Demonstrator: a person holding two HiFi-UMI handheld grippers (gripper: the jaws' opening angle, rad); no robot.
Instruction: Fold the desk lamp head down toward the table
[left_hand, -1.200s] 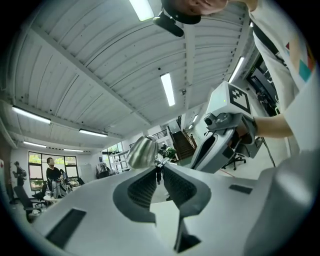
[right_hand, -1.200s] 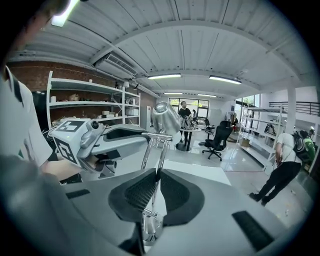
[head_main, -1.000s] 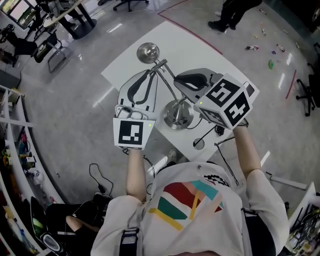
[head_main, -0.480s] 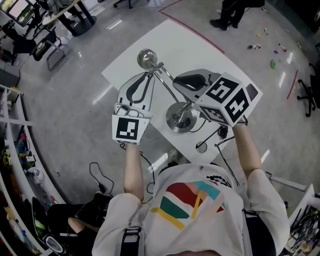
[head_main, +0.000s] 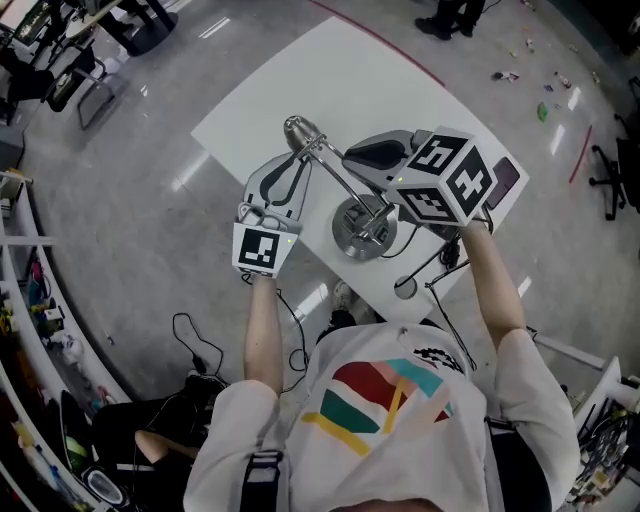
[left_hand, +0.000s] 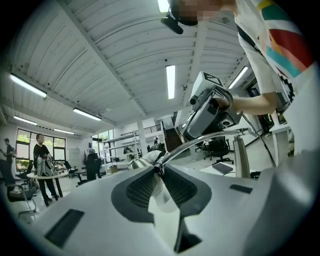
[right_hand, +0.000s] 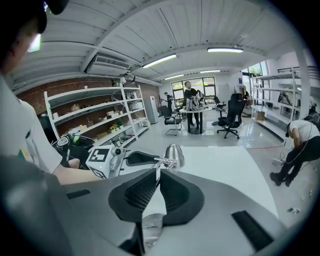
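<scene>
Chrome lamp, head view: the shiny desk lamp stands on a white square table. Its round metal base sits by the table edge nearest the person. A thin jointed arm slants away from the base up-left to the small bell-shaped head.
Left gripper, head view: the white two-jaw left gripper lies left of the base, its tips on the arm just short of the head.
Right gripper, head view: the right gripper, carrying a black-and-white marker cube, comes in from the right of the base. Its tips meet the arm between head and base.
Left gripper view: the left gripper has its ribbed dark pads nearly together, pinching the arm right behind the head. The right gripper shows further along the arm, toward the base.
Right gripper view: the right gripper has only a slim gap between its pads, which are clamped on the thin arm. The base shows low through that gap. The head lies beyond the base over the table, with the left gripper just beside it.
</scene>
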